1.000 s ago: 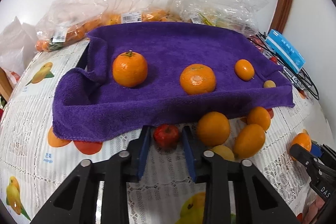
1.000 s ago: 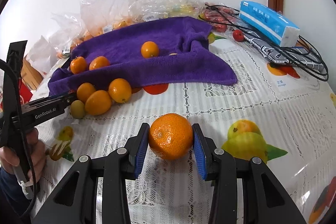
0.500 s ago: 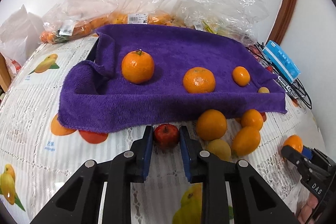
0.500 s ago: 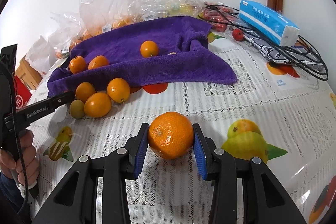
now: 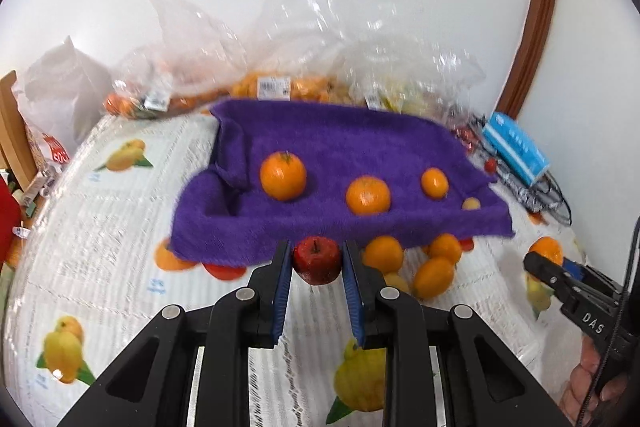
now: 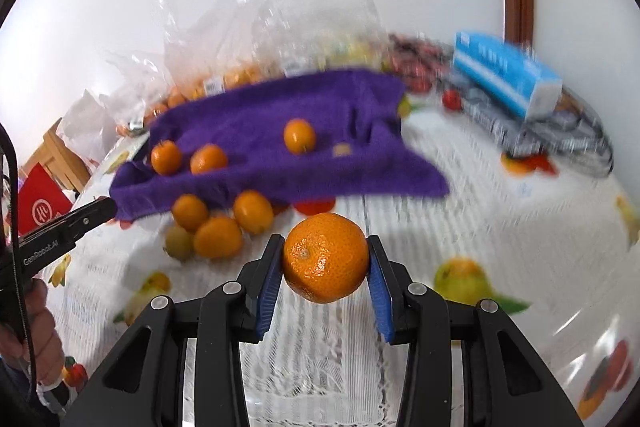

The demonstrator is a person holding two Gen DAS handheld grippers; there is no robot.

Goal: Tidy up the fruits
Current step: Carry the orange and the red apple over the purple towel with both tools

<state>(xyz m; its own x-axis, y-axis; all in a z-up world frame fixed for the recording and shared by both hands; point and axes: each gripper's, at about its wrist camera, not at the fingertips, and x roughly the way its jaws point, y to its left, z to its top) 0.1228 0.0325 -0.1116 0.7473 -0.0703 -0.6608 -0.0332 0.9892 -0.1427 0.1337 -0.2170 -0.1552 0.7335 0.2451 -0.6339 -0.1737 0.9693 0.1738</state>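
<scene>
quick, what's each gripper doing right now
left gripper: shut on the small red apple
right gripper: shut on the mandarin

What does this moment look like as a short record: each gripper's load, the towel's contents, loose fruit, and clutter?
left gripper: shut on small red apple
right gripper: shut on mandarin
purple towel: three orange fruits and one small pale one
loose fruit pile: on the tablecloth by the towel's near edge
behind towel: plastic bags of fruit
far right: blue packet, cables
</scene>
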